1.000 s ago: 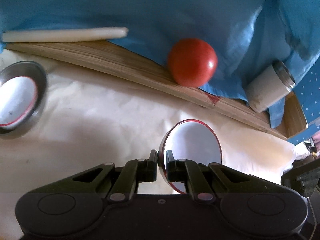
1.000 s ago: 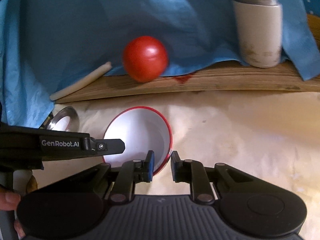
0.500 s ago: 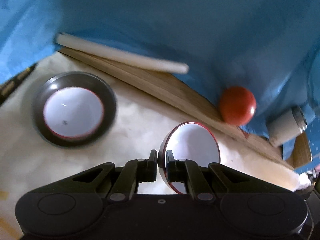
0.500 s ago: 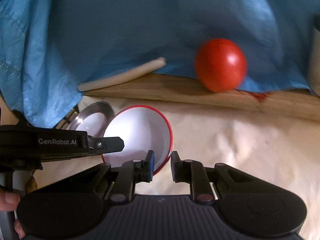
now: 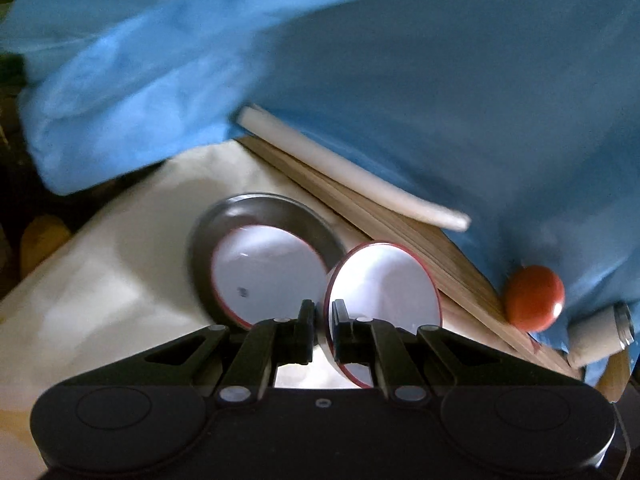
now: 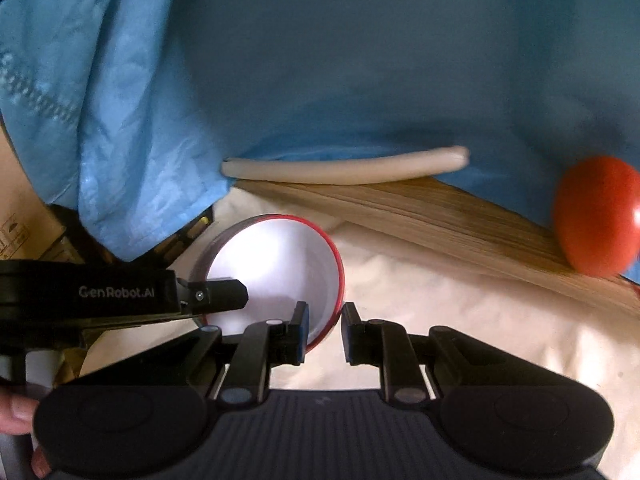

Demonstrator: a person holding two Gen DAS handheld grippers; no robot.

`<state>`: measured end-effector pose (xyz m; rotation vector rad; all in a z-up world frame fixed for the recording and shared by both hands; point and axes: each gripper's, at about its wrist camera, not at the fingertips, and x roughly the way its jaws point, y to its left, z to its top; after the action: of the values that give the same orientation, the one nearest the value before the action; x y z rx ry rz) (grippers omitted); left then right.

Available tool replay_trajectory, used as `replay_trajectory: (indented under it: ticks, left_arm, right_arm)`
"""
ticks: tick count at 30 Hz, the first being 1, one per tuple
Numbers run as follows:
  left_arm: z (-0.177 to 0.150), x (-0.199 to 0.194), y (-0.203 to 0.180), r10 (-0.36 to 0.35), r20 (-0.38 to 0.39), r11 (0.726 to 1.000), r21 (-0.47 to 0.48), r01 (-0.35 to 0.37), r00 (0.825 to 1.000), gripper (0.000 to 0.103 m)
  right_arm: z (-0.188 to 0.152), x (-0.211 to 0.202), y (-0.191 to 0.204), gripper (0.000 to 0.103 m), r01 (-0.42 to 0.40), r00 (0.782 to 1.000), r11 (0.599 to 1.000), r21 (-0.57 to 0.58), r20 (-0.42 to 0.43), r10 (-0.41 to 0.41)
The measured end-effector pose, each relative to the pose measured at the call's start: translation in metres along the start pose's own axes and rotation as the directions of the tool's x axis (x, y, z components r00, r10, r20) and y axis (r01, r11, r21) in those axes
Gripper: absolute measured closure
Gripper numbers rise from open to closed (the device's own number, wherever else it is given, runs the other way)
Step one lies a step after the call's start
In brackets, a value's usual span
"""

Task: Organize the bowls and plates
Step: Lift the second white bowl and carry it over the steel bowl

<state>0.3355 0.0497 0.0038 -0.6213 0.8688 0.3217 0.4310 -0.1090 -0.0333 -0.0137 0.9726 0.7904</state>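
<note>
The left gripper (image 5: 322, 330) is clamped on the rim of a white, red-edged bowl (image 5: 384, 292), which it holds tilted at the centre of the left wrist view, one finger inside the wall and one outside. The right gripper (image 6: 323, 334) grasps the same bowl (image 6: 276, 272) at its near rim: the left finger sits inside the bowl and the right finger against the outer wall, as the right wrist view shows at lower centre. In that view the left gripper's black body reaches in from the left edge, with part of a hand (image 6: 18, 412) below it at the lower left.

Just left of the held bowl in the left wrist view, a second white bowl (image 5: 264, 276) sits inside a grey plate (image 5: 256, 216) on the cream sheet (image 5: 112, 264). The held bowl overlaps the plate's right edge in the picture; whether they touch I cannot tell.

Behind, a wooden board (image 6: 440, 216) runs diagonally, with a white stick (image 6: 344, 164) lying along its far edge against the blue cloth (image 6: 360, 60). A red ball (image 6: 596, 216) rests on the board at the right edge of the right wrist view. In the left wrist view, a white tumbler (image 5: 598, 334) appears at lower right beside the ball.
</note>
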Motion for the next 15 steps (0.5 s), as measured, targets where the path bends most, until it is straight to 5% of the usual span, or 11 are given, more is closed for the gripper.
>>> replay_trajectory:
  ticks: [15]
  left_arm:
    - [0.018,0.001,0.04,0.049,0.003,0.996,-0.07,-0.049,0.999,0.094]
  right_arm:
    - [0.023,0.042,0.032,0.084,-0.032,0.998,0.999,-0.038,-0.049,0.03]
